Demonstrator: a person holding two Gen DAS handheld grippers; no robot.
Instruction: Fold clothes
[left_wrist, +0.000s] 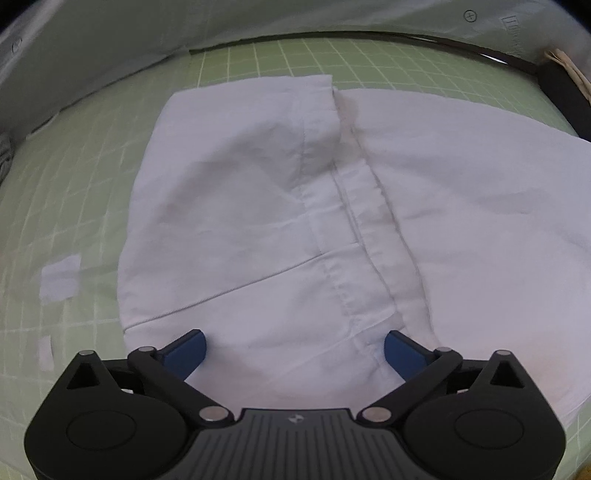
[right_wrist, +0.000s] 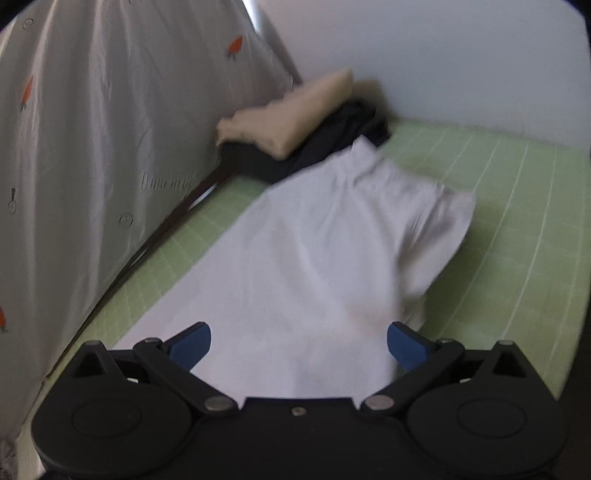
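Note:
A white garment (left_wrist: 332, 221) lies spread flat on the green grid mat (left_wrist: 74, 206), its stitched seams running up the middle. My left gripper (left_wrist: 294, 349) hovers over its near edge with its blue fingers (left_wrist: 186, 350) wide apart and nothing between them. In the right wrist view the same white garment (right_wrist: 314, 258) stretches away along the mat (right_wrist: 517, 221), its far end bunched. My right gripper (right_wrist: 299, 345) is open over the garment's near end, empty.
A pale printed curtain (right_wrist: 92, 147) hangs along the mat's left side. A folded beige cloth (right_wrist: 295, 114) rests on a dark garment (right_wrist: 332, 140) at the far end of the mat. White tape patches (left_wrist: 61, 278) sit on the mat left of the garment.

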